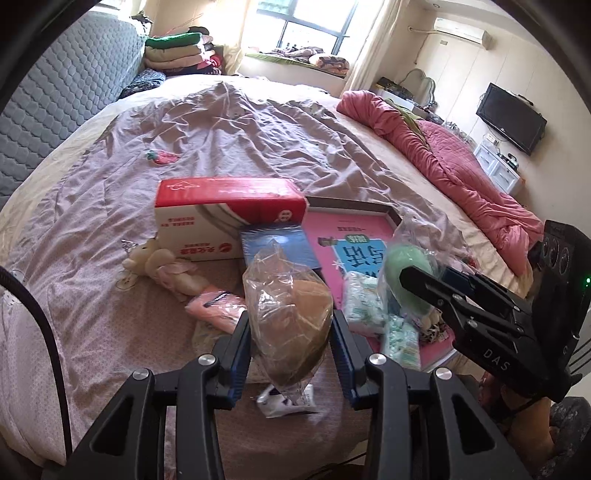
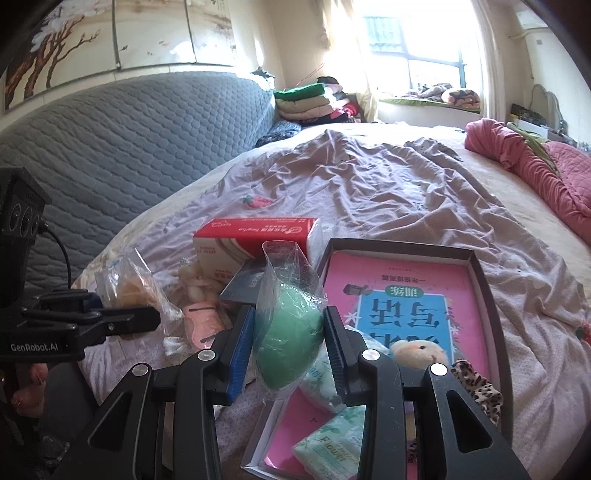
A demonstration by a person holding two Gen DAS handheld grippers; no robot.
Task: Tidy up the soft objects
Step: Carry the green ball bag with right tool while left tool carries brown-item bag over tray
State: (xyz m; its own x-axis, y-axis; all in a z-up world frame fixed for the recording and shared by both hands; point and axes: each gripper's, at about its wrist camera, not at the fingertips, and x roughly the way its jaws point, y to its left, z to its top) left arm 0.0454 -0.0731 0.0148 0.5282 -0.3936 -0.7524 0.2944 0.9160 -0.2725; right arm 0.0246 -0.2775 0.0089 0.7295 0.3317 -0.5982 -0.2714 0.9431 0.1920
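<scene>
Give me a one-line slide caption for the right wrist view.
Right gripper clamps a bagged green sponge above a tray on the bed; left gripper holds a bagged tan sponge.

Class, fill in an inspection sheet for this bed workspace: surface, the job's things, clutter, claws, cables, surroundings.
Surface: bed with a rumpled lilac sheet.
Job's things: brown sponge in a clear bag; green sponge in a clear bag; tissue packs and a plush toy in the shallow box; pale plush toy on the sheet.
Clutter: red and white carton; pink book in the box.
Claws: left claw shut on the brown sponge bag; right claw shut on the green sponge bag.
Cables: black cable at the left edge.
Surroundings: grey headboard, window, wall television.
</scene>
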